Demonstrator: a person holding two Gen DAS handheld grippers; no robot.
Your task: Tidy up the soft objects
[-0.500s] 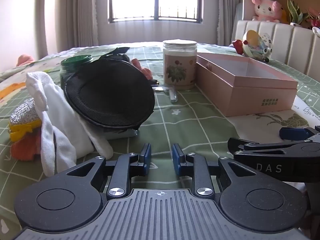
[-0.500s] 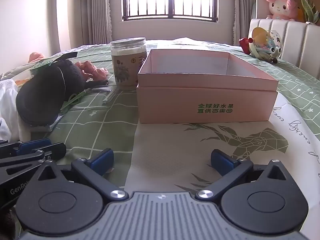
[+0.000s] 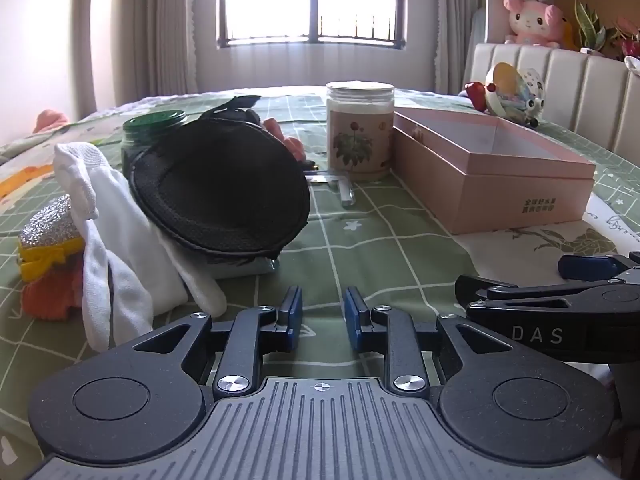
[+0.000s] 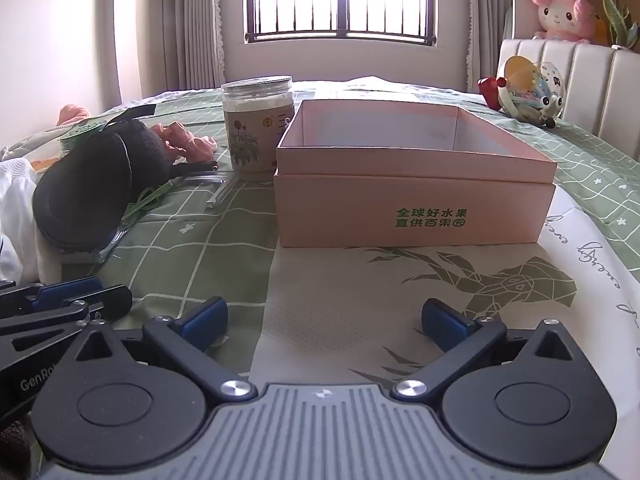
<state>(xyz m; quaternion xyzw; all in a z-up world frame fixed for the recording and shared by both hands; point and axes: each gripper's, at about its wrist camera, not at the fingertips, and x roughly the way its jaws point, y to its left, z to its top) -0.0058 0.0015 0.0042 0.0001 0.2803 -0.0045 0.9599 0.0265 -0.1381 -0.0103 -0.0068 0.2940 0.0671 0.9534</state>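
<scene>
A soft pile lies at the left on the green checked cover: a black padded eye mask on top of white gloves, with a silver and yellow scrub sponge and an orange cloth beside them. A pink cloth lies behind the mask. The open pink box stands empty at the right. My left gripper hovers short of the pile, its jaws narrowly open with nothing between them. My right gripper is wide open in front of the box, holding nothing.
A clear jar with a flower label stands beside the box, and a green-lidded jar sits behind the mask. A clear plastic piece lies near the jar. A round toy and a pink plush are at the headboard.
</scene>
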